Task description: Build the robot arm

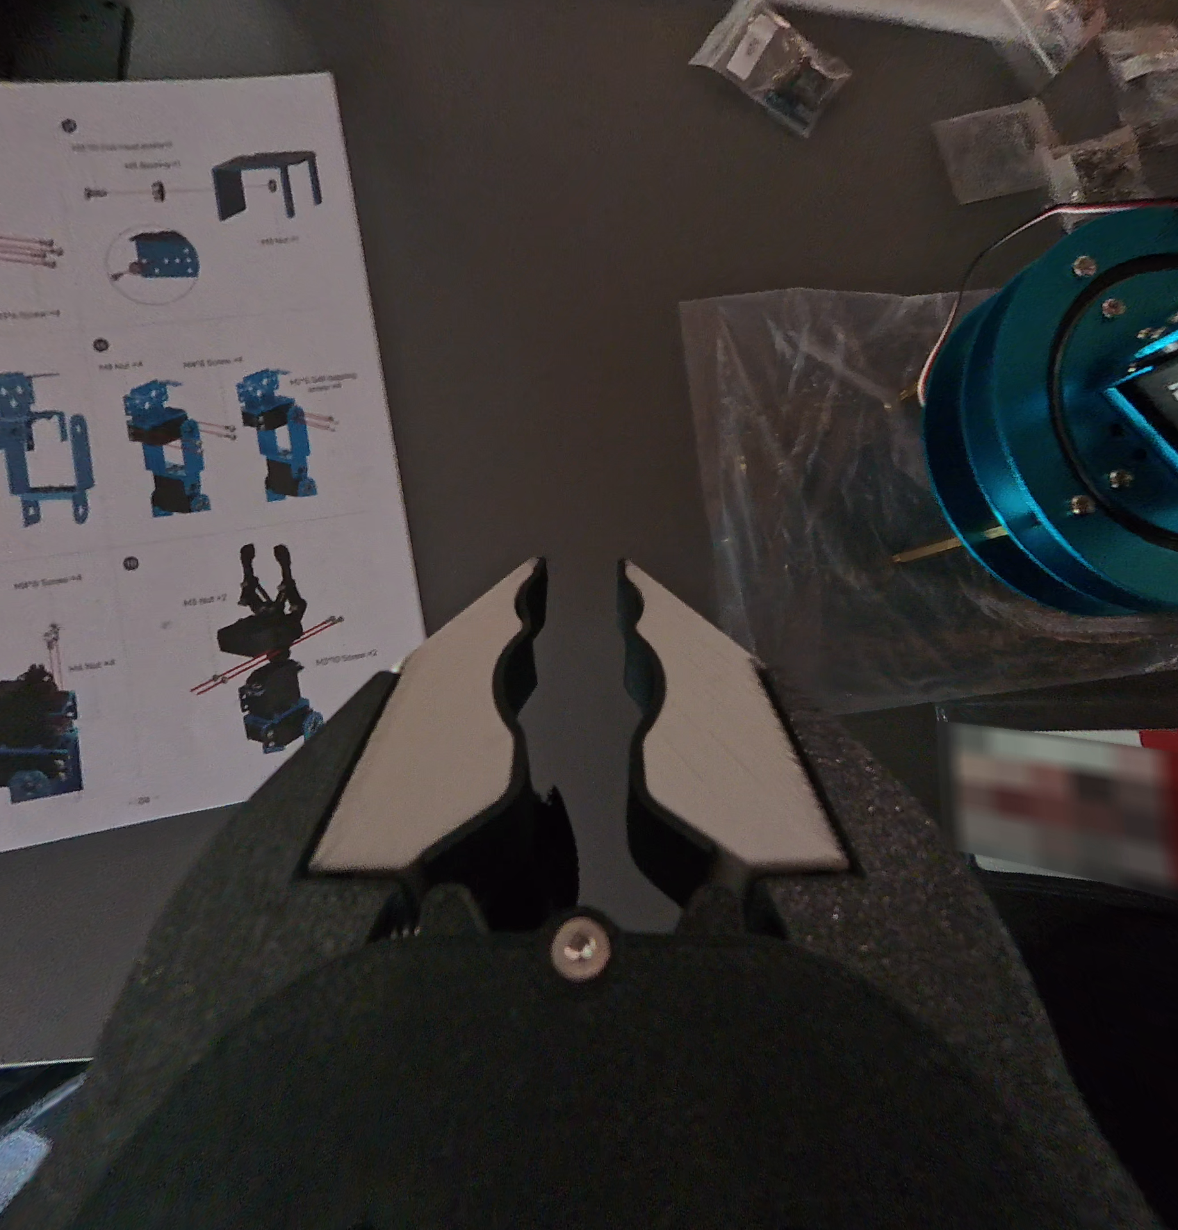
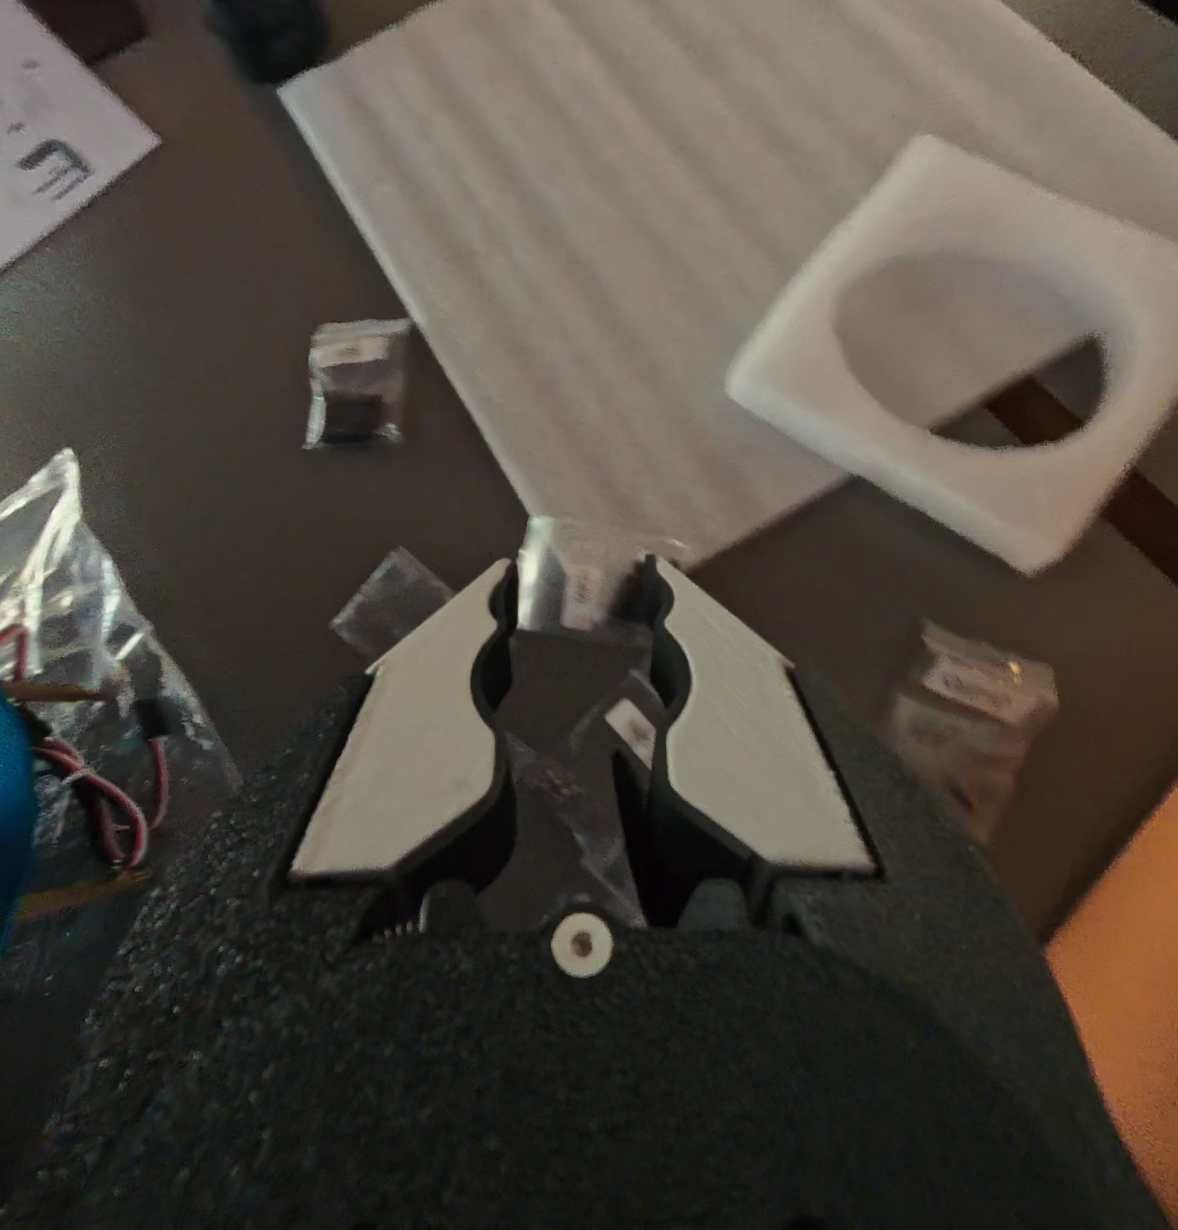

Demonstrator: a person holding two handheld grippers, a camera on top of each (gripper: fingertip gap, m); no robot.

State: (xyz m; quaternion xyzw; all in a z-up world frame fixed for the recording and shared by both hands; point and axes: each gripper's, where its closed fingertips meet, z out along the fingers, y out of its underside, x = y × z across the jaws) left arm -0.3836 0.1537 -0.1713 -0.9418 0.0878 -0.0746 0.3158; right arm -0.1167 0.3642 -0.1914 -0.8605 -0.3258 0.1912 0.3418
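Note:
My left gripper (image 1: 581, 566) is open and empty, its jaws a narrow gap apart over bare dark table. A blue round metal base (image 1: 1065, 426) with a servo and wires stands to its right on a clear plastic bag (image 1: 812, 479). My right gripper (image 2: 579, 566) is open, with a small clear parts bag (image 2: 566, 579) lying between its fingertips; I cannot tell whether they touch it. More clear plastic with a white label (image 2: 629, 725) shows between the jaws. The right wrist view is blurred.
A printed instruction sheet (image 1: 160, 426) lies left of the left gripper. Small parts bags (image 1: 772, 66) lie at the far right. In the right wrist view a white foam sheet (image 2: 606, 233), a foam block with a round hole (image 2: 805, 373), parts bags (image 2: 356, 379) and wires (image 2: 107, 785) surround the gripper. The grippers' ends are close to 35 cm from one another.

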